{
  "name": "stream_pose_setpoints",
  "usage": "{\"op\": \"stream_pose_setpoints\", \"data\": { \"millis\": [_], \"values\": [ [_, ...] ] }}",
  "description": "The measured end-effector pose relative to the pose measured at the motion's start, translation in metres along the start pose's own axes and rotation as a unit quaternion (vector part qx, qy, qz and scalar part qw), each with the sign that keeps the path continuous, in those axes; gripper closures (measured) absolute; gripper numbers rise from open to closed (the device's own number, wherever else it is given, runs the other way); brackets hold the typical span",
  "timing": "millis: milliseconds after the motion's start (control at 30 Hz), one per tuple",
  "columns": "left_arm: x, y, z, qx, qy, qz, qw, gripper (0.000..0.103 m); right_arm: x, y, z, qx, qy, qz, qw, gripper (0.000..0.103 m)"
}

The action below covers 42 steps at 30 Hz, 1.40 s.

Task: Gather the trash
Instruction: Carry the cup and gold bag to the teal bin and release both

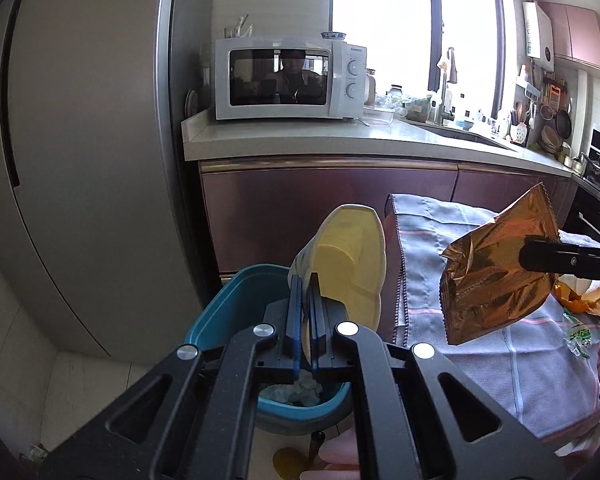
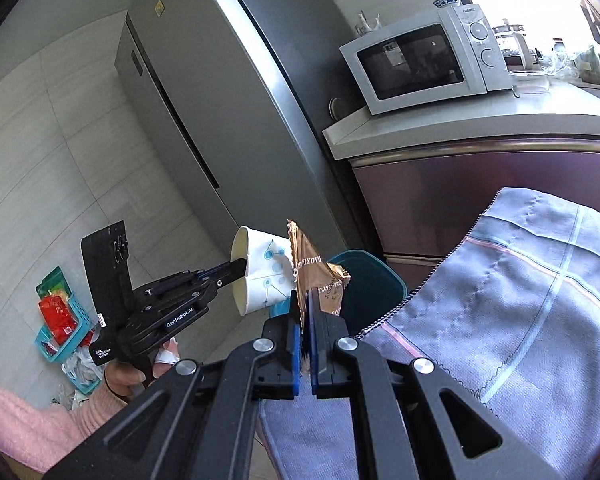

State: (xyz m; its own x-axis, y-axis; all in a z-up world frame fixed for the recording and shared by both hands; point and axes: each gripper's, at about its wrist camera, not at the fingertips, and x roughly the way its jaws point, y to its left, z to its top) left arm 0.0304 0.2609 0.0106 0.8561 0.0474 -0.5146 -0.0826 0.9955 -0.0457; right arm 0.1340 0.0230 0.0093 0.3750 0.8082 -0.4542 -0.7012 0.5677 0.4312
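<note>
Your stock, largest first: grey fridge (image 2: 204, 92); white microwave (image 2: 427, 56), badge reading "Galanz"; teal bin (image 1: 236, 300) beside the cloth-covered table (image 2: 519, 300). Your right gripper (image 2: 307, 344) pinches a gold wrapper (image 2: 319, 276) lettered "DAOXI…"; your left gripper (image 1: 304, 308), marked "GenRobot.AI", clamps a paper cup (image 1: 347, 256) above the bin.

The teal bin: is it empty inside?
No, the teal bin already holds crumpled white paper at its bottom, seen below the left gripper.
</note>
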Motion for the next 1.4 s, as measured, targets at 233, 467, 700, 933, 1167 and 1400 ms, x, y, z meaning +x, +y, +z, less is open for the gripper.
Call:
{"op": "stream_pose_setpoints", "data": {
  "millis": [233,467,700,933,1167,1400],
  "values": [
    [0.01,0.008,0.0,-0.01,0.007,0.012,0.9999,0.099,0.022,0.001,0.003,0.01,0.012,0.008,1.0,0.1],
    [0.03,0.016,-0.006,-0.019,0.023,0.023,0.9993,0.099,0.053,0.001,0.008,0.026,0.033,0.012,0.999,0.1],
    [0.064,0.026,-0.015,-0.032,0.052,0.028,0.9977,0.099,0.093,-0.005,0.009,0.04,0.073,0.012,0.996,0.1],
    [0.094,0.029,-0.022,-0.036,0.076,0.027,0.996,0.099,0.13,-0.017,0.007,0.065,0.111,0.007,0.992,0.099],
    [0.126,0.026,-0.031,-0.039,0.105,0.029,0.9933,0.096,0.149,-0.026,0.003,0.081,0.126,-0.012,0.989,0.095],
    [0.128,0.02,-0.035,-0.048,0.101,0.025,0.9934,0.092,0.132,-0.031,0.002,0.083,0.111,-0.021,0.99,0.092]
  ]
}}
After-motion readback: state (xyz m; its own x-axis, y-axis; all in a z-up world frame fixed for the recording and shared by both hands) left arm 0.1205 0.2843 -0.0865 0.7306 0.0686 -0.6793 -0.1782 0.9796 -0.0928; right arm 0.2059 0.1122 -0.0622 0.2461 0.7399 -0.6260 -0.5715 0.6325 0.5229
